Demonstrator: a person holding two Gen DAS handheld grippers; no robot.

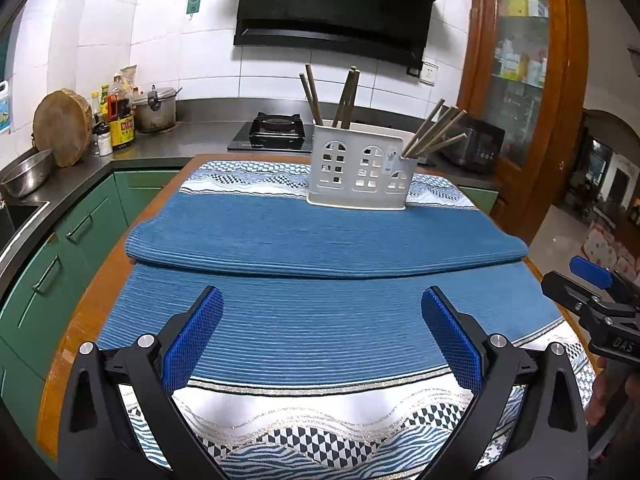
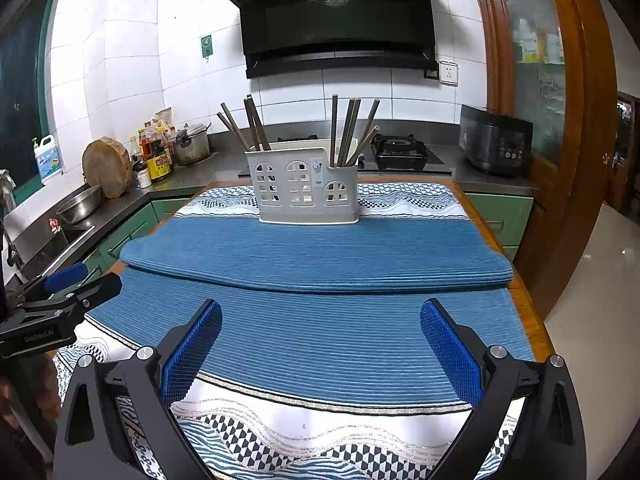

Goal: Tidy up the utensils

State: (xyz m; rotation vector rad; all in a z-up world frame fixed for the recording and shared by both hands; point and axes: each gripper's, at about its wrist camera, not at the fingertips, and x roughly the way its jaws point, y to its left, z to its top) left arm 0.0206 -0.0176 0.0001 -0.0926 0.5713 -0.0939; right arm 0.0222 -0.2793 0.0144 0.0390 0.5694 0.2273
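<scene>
— Chopsticks (image 2: 348, 132) all stand in the white holder (image 2: 306, 188), in two bundles: one at its left end (image 2: 250, 128), one at its right. None lies loose on the blue cloth (image 2: 320, 340).

— And the holder itself?

— Upright near the far edge of the bench (image 1: 100, 288), on the patterned border of the cloth, about midway between the far corners. The sticks' long axes run up and fan outward from the top.

— Which way from the jaws?

— Straight ahead and well apart from both. The right gripper (image 2: 320, 340) faces the holder almost square on; from the left gripper (image 1: 322, 328) it sits ahead and slightly to the right. So I judge the right one a little better lined up, though neither is close.

— Jaws?

— Both pairs spread wide, nothing between them, low over the near half of the cloth.

— How far along?

— Hard to say. Sticks sorted into the holder is what a finished job would leave, yet it equally fits sticks waiting to be regrouped between compartments.
</scene>
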